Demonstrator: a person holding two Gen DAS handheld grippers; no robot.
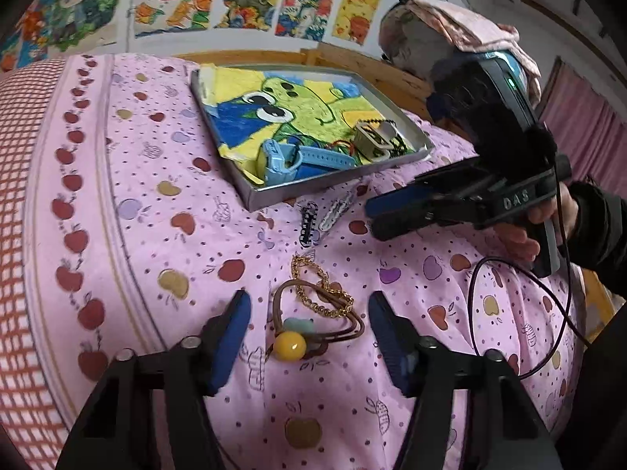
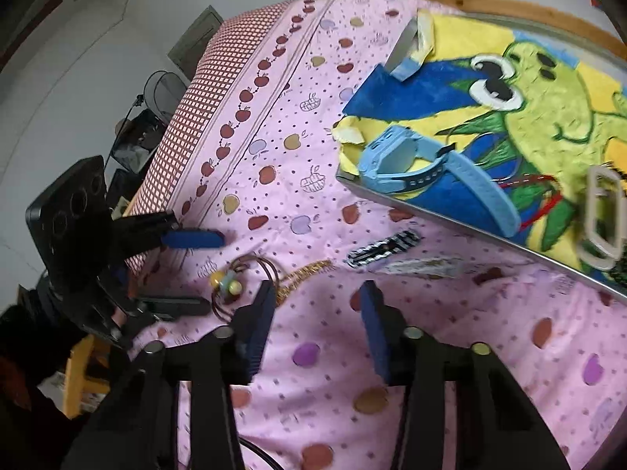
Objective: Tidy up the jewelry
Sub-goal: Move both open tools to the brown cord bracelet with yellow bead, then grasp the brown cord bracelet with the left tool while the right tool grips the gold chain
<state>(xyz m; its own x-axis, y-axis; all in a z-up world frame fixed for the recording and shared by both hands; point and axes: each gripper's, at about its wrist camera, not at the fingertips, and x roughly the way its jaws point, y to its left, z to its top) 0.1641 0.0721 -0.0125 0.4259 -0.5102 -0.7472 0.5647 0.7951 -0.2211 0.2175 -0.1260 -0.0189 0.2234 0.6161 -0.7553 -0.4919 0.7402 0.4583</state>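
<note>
The left hand-held gripper (image 1: 309, 327) hangs wide open around a brown hair tie (image 1: 313, 321) with a yellow bead, a gold chain (image 1: 323, 293) lying across it on the pink bedsheet (image 1: 156, 196). Beyond lie two hair clips (image 1: 319, 217); the right hand-held gripper (image 2: 315, 323) stands wide, empty. Farthest, the tray (image 1: 274, 196) holds a blue watch (image 1: 288, 158)

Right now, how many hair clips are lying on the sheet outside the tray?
2: a checkered clip and a pale clip, side by side just before the tray. None seems hidden.
</note>
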